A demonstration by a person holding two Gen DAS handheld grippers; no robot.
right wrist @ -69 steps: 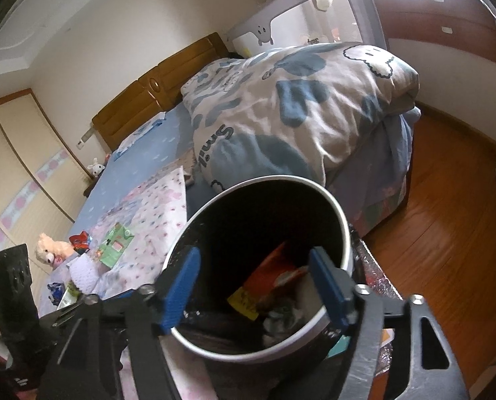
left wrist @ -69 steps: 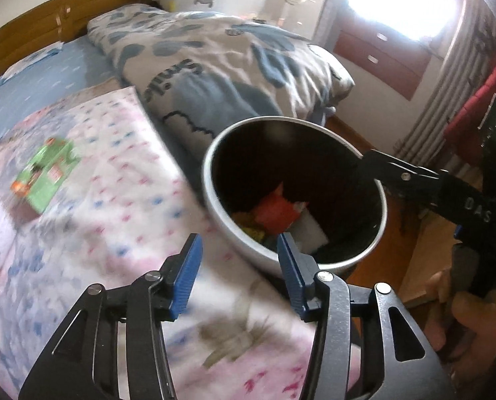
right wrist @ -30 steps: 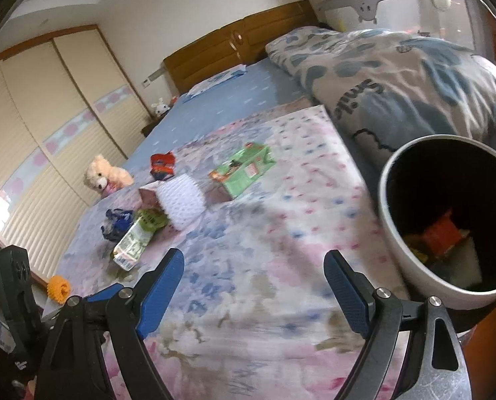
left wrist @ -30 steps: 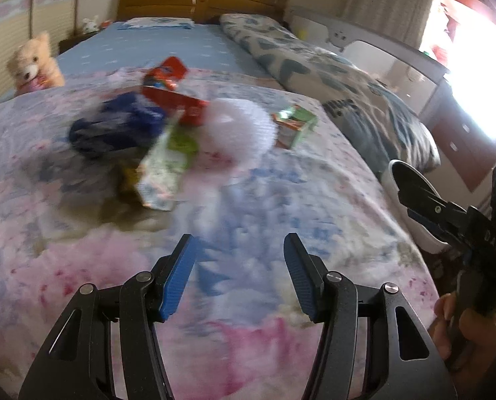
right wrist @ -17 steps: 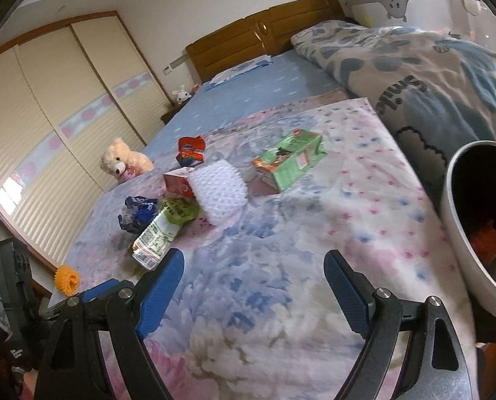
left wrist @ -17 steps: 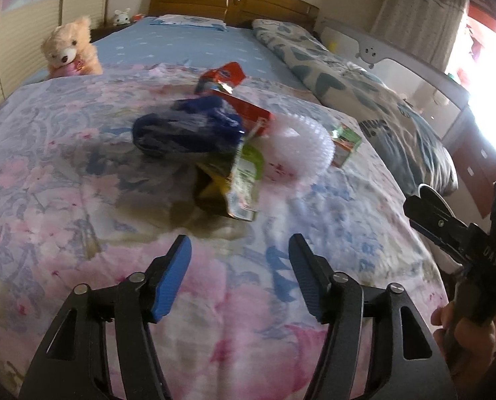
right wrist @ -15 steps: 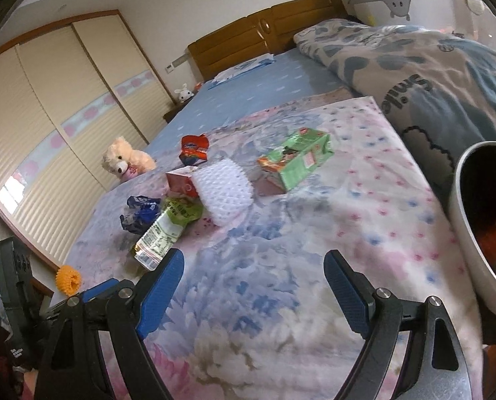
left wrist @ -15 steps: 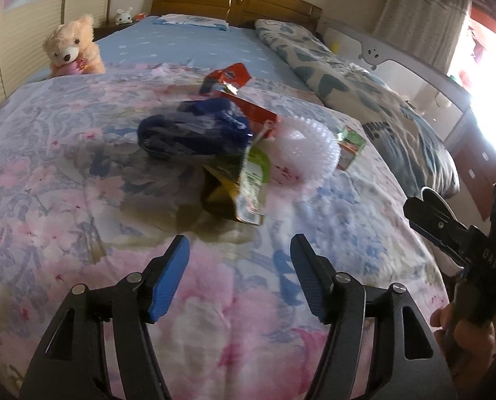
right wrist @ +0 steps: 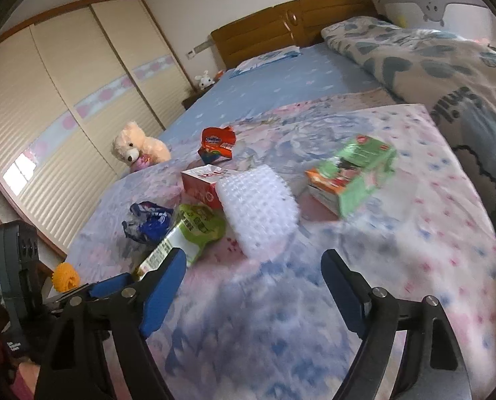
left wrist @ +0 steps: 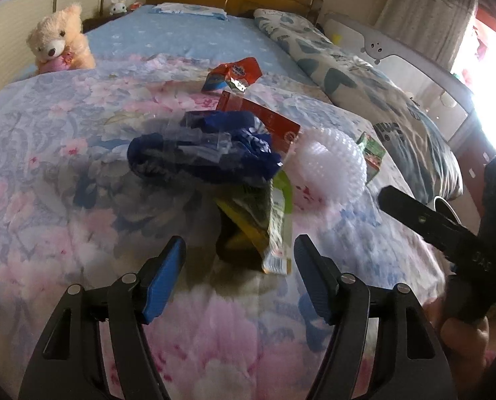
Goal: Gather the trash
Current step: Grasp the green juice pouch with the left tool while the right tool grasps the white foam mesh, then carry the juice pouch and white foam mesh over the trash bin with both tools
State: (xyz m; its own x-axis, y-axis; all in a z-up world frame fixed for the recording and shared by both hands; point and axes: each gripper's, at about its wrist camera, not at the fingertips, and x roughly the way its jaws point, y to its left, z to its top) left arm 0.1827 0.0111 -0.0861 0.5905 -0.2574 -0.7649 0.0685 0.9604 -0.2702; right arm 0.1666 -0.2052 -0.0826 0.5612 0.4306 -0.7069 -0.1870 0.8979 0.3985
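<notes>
Trash lies on the floral bedspread (left wrist: 48,180). A green snack pouch (left wrist: 267,220) lies just ahead of my open, empty left gripper (left wrist: 239,276). Behind it are a crumpled blue wrapper (left wrist: 208,153), a red box (left wrist: 264,123), a white foam net (left wrist: 331,166), a red-orange packet (left wrist: 234,75) and a green carton (left wrist: 371,153). My right gripper (right wrist: 252,283) is open and empty, short of the foam net (right wrist: 256,206); the pouch (right wrist: 184,236), blue wrapper (right wrist: 148,221), red box (right wrist: 203,183), packet (right wrist: 216,141) and carton (right wrist: 351,173) show there too.
A teddy bear (left wrist: 59,41) sits at the bed's left side, also in the right wrist view (right wrist: 138,146). A folded patterned quilt (right wrist: 441,66) lies along the right. An orange net ball (right wrist: 66,276) lies at the left edge. The bin's rim (left wrist: 446,208) peeks past the bed's right edge.
Both grippers swung away from the bin toward the trash pile. The left gripper has come closer to the green pouch; the right has moved nearer the foam net. Both stay open.
</notes>
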